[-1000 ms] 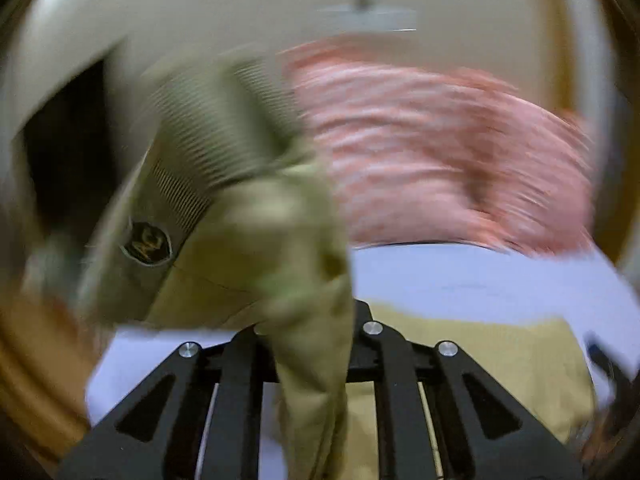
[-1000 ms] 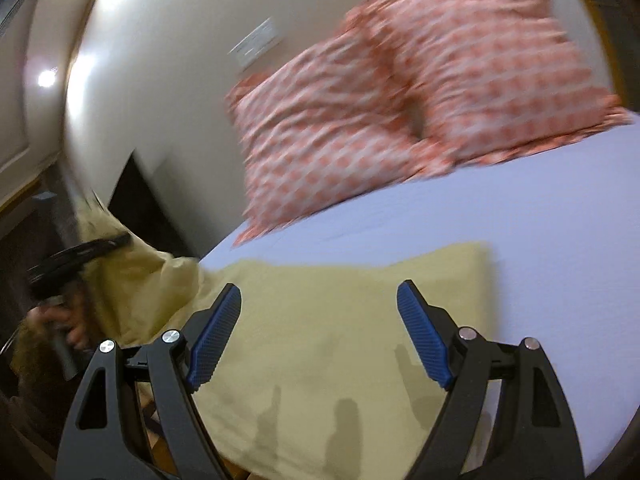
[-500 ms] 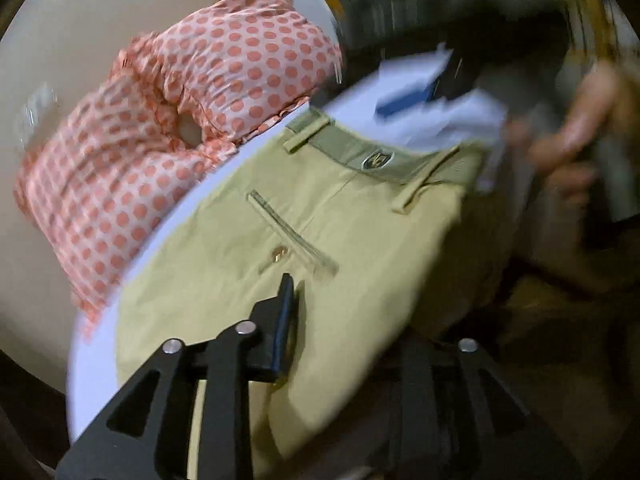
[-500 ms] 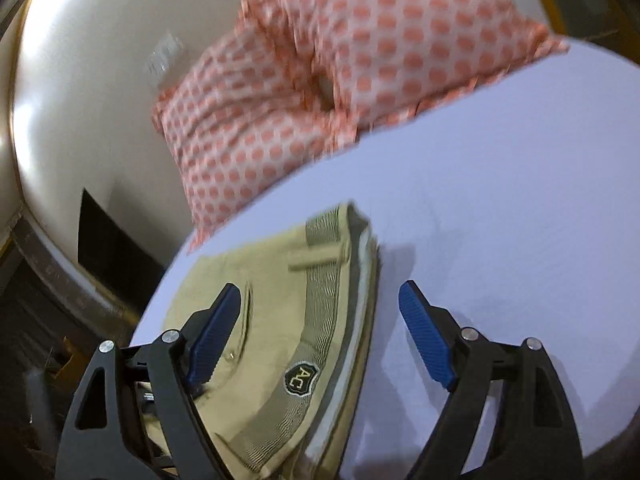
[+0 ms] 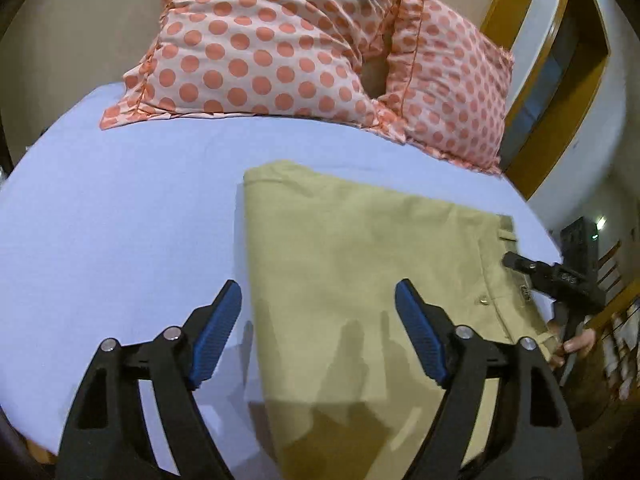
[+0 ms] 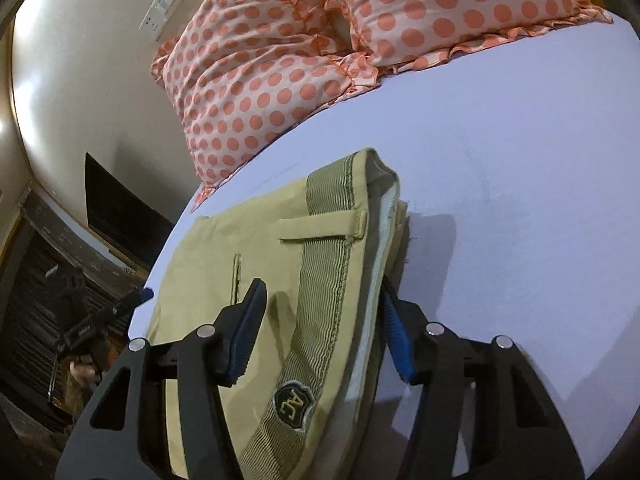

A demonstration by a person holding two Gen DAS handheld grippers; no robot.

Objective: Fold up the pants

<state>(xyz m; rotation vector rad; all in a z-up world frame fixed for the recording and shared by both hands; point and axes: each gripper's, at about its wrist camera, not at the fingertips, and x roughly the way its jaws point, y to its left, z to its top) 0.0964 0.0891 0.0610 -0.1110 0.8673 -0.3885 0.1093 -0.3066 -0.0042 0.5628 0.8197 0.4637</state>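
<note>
Khaki pants lie folded flat on the lavender bed sheet. My left gripper is open and empty, hovering over the pants' left folded edge. In the right wrist view the waistband with an "AC" badge passes between the fingers of my right gripper; the jaws are partly closed around the waistband stack, and a firm grip cannot be confirmed. The right gripper also shows in the left wrist view at the pants' right end.
Two polka-dot pillows lie at the head of the bed, also in the right wrist view. A beige wall with a switch plate is behind. The bed edge drops to dark furniture on the left.
My left gripper let go of the pants, opened and pulled back over the folded edge. The pants now lie folded flat. My right gripper's jaws narrowed around the waistband.
</note>
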